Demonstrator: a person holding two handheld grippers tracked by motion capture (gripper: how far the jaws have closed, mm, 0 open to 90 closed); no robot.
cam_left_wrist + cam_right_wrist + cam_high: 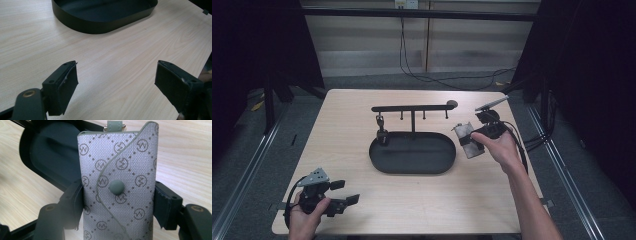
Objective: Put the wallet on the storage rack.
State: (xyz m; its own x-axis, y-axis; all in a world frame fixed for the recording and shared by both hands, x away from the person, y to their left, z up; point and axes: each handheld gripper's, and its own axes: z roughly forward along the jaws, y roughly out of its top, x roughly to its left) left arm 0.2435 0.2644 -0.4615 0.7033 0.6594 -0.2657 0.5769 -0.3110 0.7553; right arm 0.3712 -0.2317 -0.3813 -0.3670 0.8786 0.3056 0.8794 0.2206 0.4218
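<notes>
Pouch (117, 185), grey w/ monogram print + snap button, clamped between right gripper (117, 202) jaws, one jaw on each side edge. Bottom of pouch cut off in right gripper view. High view: pouch (467, 140) sits just right of black oval tray (412, 167), touching table or lifted – can't tell. Small item hanging on tray's hook rail (412, 107), too small to ID. Left gripper (116, 77) near table's front-left corner, jaws wide apart, nothing between them.

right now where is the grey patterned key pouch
In the high view the key pouch is clamped in the right gripper, at the right end of the black oval tray, near the hook stand.
</notes>
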